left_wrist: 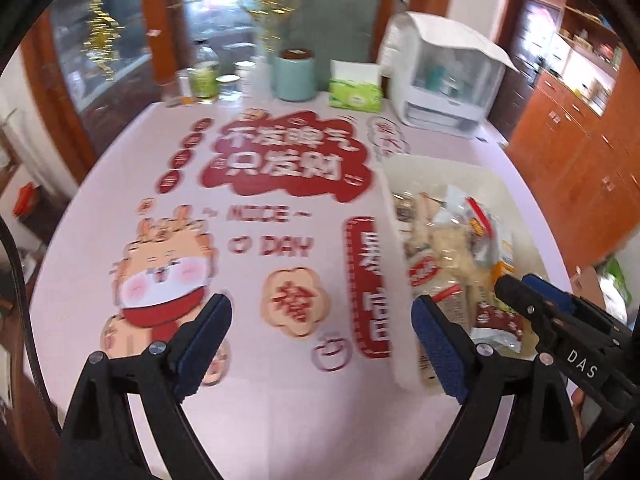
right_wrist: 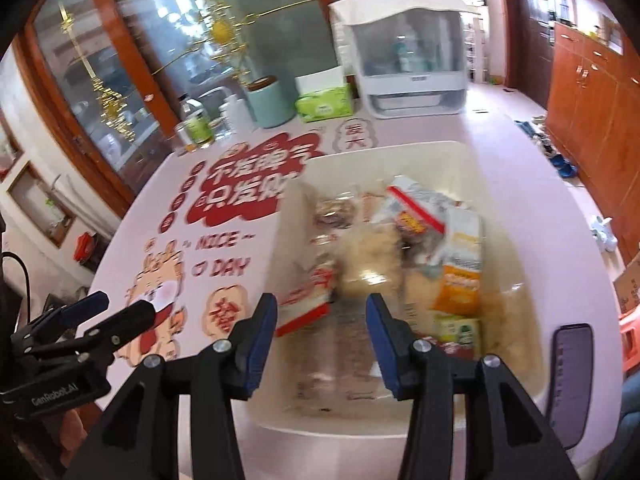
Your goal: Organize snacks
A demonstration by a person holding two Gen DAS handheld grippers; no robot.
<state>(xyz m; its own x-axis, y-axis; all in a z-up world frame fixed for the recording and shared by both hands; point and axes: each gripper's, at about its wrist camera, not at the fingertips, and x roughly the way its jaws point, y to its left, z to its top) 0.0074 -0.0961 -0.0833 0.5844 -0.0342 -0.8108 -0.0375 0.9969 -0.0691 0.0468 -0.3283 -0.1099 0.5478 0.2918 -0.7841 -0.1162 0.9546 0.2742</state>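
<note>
A white plastic bin (right_wrist: 460, 160) stands on the pink table and holds several snack packets (right_wrist: 372, 256), among them an orange one (right_wrist: 458, 284) and a red-and-white one (right_wrist: 308, 300). The bin also shows at the right of the left wrist view (left_wrist: 400, 216). My right gripper (right_wrist: 322, 310) is open and empty, just above the bin's near end. My left gripper (left_wrist: 322, 320) is open and empty over the printed table mat (left_wrist: 280, 160), left of the bin. Each gripper shows in the other's view, the right one (left_wrist: 520, 284) over the bin, the left one (right_wrist: 116, 308) at the left.
At the table's far edge stand a teal canister (left_wrist: 294, 74), a green tissue box (left_wrist: 354, 94), bottles and jars (left_wrist: 204, 72), and a white covered dish rack (left_wrist: 444, 76). A dark phone (right_wrist: 568, 384) lies right of the bin. Wooden cabinets (left_wrist: 580, 152) line the right side.
</note>
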